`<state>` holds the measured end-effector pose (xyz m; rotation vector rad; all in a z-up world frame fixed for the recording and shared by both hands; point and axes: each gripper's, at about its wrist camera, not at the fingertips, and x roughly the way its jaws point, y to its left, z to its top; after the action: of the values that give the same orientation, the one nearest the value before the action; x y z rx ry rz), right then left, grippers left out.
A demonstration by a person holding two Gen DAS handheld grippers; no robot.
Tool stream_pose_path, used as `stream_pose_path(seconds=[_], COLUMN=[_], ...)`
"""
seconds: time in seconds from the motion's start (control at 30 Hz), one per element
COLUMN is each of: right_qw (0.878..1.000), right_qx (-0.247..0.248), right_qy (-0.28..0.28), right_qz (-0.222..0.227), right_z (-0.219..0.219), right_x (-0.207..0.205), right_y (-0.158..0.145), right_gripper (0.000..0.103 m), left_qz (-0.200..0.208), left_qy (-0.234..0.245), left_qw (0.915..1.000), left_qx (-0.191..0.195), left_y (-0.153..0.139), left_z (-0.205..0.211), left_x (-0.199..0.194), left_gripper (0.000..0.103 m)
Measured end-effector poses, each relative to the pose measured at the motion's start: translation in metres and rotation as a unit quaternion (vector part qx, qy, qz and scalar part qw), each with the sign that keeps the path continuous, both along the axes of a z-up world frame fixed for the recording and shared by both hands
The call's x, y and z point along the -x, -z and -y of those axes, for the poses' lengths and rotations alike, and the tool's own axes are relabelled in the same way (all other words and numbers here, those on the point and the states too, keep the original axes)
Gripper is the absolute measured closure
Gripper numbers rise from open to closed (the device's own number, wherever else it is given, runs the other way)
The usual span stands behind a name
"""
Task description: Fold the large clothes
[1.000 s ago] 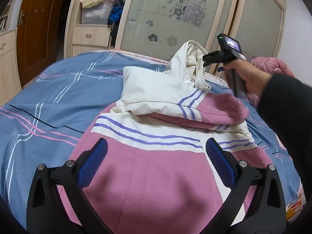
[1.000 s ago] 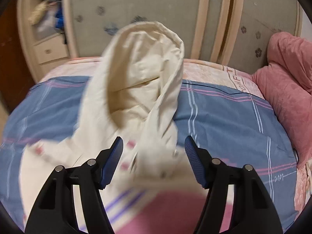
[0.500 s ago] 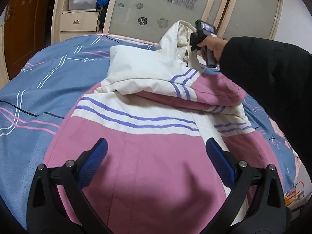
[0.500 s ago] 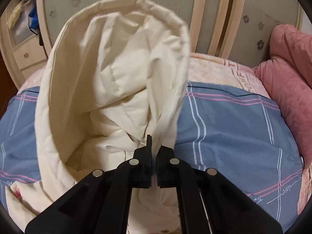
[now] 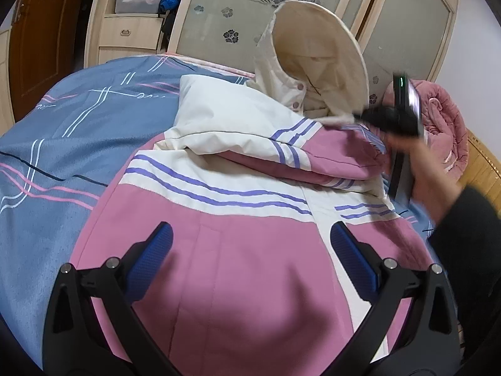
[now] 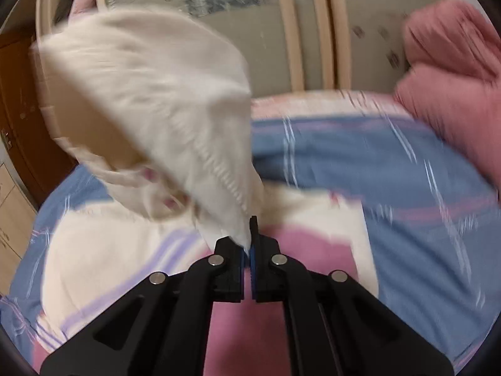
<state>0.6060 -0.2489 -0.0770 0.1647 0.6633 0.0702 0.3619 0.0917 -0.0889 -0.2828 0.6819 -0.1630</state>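
Beyond the hood (image 6: 156, 100) pinched in right gripper (image 6: 247, 244), wardrobe (image 5: 250, 9); left gripper (image 5: 250, 260) agape over jacket (image 5: 235, 250).

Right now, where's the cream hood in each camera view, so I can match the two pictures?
Left wrist: hood stands upper centre-right, above the folded jacket.
Right wrist: hood fills the upper left, blurred, its edge pinched in the right gripper with jaws closed.
Shared landmark: pink quilt at the right edge.

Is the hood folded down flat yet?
No. The hood stands raised and open above the jacket, its edge pinched in the right tongs.
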Motion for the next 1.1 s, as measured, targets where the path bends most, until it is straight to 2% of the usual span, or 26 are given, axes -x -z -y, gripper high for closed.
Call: stream_pose_path(seconds=[0.17,0.3,0.4,0.43,0.47,0.5,0.53,0.57,0.63,0.67,0.7,0.8,0.87,0.93,1.0,1.1], right_qw=[0.999,0.998,0.997,0.997,0.996,0.995,0.991,0.988,0.971,0.959,0.951,0.927,0.907,0.901,0.903,0.893], right_qx=[-0.034,-0.059,-0.077,-0.081,-0.087,-0.100,-0.122,-0.144,-0.224,-0.268,-0.292,-0.359,-0.406,-0.418,-0.416,-0.441], right_qy=[0.025,0.015,0.008,0.002,-0.002,0.003,0.015,0.020,-0.001,-0.009,-0.015,-0.040,-0.074,-0.087,-0.090,-0.085], right_qz=[-0.028,-0.025,-0.013,-0.007,0.005,0.021,0.045,0.061,0.079,0.091,0.098,0.098,0.087,0.078,0.059,0.015], right_z=[0.017,0.024,0.024,0.023,0.021,0.021,0.021,0.022,0.023,0.024,0.023,0.004,-0.019,-0.035,-0.056,-0.085], right_x=[0.007,0.011,0.018,0.026,0.041,0.059,0.083,0.102,0.141,0.154,0.160,0.159,0.142,0.123,0.102,0.071], right_y=[0.056,0.072,0.063,0.058,0.049,0.042,0.034,0.030,0.028,0.029,0.029,0.022,0.014,0.011,0.013,0.030], right_gripper=[0.101,0.100,0.090,0.074,0.045,0.030,0.008,0.001,0.001,0.001,0.001,0.001,0.002,0.004,0.006,0.009], left_qz=[0.004,-0.002,0.000,0.003,0.004,0.006,0.006,0.005,0.005,0.005,0.006,0.010,0.017,0.025,0.031,0.036], left_qy=[0.014,0.020,0.020,0.020,0.020,0.019,0.018,0.017,0.016,0.014,0.013,0.012,0.011,0.008,0.004,-0.005], left_qw=[0.9999,0.9997,0.9997,0.9997,0.9997,0.9997,0.9997,0.9997,0.9994,0.9993,0.9992,0.9990,0.9989,0.9988,0.9984,0.9975], left_qx=[0.008,0.014,0.011,0.012,0.013,0.013,0.015,0.018,0.030,0.035,0.039,0.042,0.043,0.042,0.048,0.060], left_y=[-0.001,0.002,0.001,0.000,0.000,0.000,-0.001,-0.001,-0.001,-0.002,-0.002,-0.004,-0.006,-0.008,-0.011,-0.014], left_z=[0.003,0.000,-0.001,-0.002,-0.002,-0.002,-0.003,-0.003,-0.004,-0.005,-0.005,-0.003,-0.003,-0.005,-0.012,-0.021], left_x=[0.003,0.001,0.000,0.000,0.000,0.000,0.000,-0.001,-0.001,-0.001,-0.002,0.000,0.002,0.004,0.005,0.004], left_gripper=[0.002,0.002,0.002,0.002,0.002,0.002,0.002,0.002,0.002,0.002,0.002,0.002,0.002,0.002,0.002,0.002])
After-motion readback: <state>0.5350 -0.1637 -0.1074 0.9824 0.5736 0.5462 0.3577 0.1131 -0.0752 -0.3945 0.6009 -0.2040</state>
